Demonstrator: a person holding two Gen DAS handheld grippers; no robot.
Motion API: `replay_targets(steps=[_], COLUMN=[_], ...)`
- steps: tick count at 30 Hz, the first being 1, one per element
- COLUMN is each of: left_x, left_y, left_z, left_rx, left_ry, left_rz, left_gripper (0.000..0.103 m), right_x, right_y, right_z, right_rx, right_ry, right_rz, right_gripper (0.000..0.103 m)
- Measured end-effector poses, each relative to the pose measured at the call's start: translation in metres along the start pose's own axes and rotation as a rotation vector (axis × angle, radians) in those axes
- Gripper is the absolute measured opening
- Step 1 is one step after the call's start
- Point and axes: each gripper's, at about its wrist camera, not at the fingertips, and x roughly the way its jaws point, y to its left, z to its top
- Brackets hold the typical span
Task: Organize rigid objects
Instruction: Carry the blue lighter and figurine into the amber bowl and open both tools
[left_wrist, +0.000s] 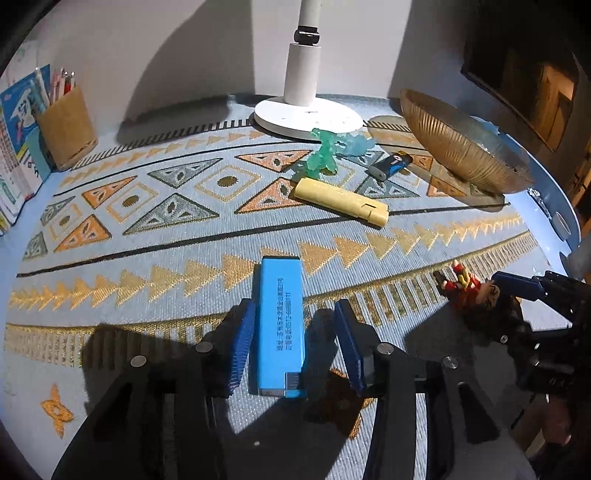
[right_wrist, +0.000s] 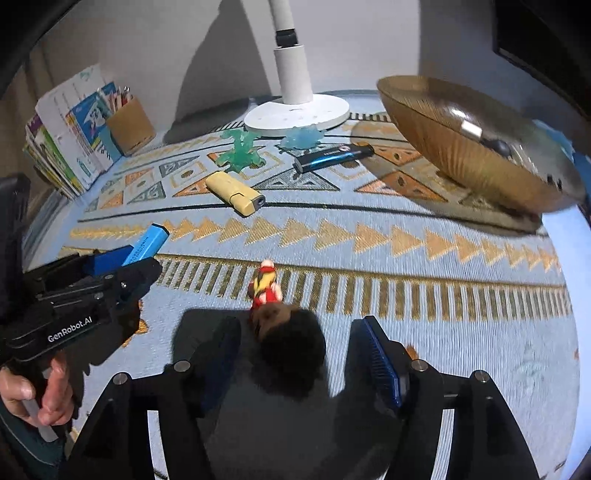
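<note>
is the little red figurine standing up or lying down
Lying down: the red figurine lies flat on the patterned cloth, its dark-haired head toward the right gripper.

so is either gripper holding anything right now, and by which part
Nothing held. Blue lighter lies between left gripper's open jaws; figurine between right gripper's.

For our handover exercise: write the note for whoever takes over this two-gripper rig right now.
Left gripper: open, fingers either side of the light blue lighter lying on the cloth, not pressing it.
Right gripper: open, around the red figurine, which lies on the cloth.
Yellow lighter, dark blue lighter and green figure lie loose near the lamp base.
Amber bowl: a few items inside, unclear.
Left: sort the five loose pieces.
</note>
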Motion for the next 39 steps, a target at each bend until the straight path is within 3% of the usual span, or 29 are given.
replay_targets(steps=[2, 4, 7, 10, 11, 14, 22, 28, 34, 39], left_x=[0.001, 0.001, 0.001, -0.005, -0.008, -0.024, -0.067, -0.094, -0.090, -0.067], left_y=[0.000, -0.002, -0.002, -0.004, -0.004, -0.009, -0.043, -0.074, -0.109, -0.139], left_z=[0.000, 0.001, 0.001, 0.001, 0.001, 0.008, 0.043, 0.077, 0.119, 0.150], left_rx=[0.004, 0.015, 0.019, 0.020, 0.018, 0.025, 0.089, 0.081, 0.067, 0.061], left_ry=[-0.001, -0.001, 0.002, -0.012, -0.023, -0.071, -0.219, -0.355, -0.403, -0.374], left_rz=[0.005, 0.028, 0.017, 0.005, -0.007, -0.034, -0.079, -0.151, -0.232, -0.306], left_gripper=[0.039, 0.022, 0.022, 0.021, 0.021, 0.021, 0.021, 0.021, 0.021, 0.021], right_x=[0.002, 0.004, 0.004, 0.002, -0.002, -0.025, -0.097, -0.142, -0.148, -0.138], right_y=[0.006, 0.013, 0.019, 0.022, 0.020, 0.012, -0.047, -0.117, -0.167, -0.188], right_z=[0.000, -0.002, -0.003, -0.003, -0.004, 0.003, 0.025, 0.023, 0.034, 0.050], right_rx=[-0.025, -0.062, -0.079, -0.083, -0.080, -0.052, 0.079, 0.332, 0.489, 0.545], right_ry=[-0.009, -0.018, -0.026, -0.027, -0.036, -0.101, -0.283, -0.428, -0.445, -0.431], right_rz=[-0.027, -0.072, -0.064, -0.058, -0.044, -0.019, -0.085, -0.159, -0.200, -0.204], right_gripper=[0.064, 0.058, 0.045, 0.043, 0.036, 0.036, 0.036, 0.036, 0.036, 0.036])
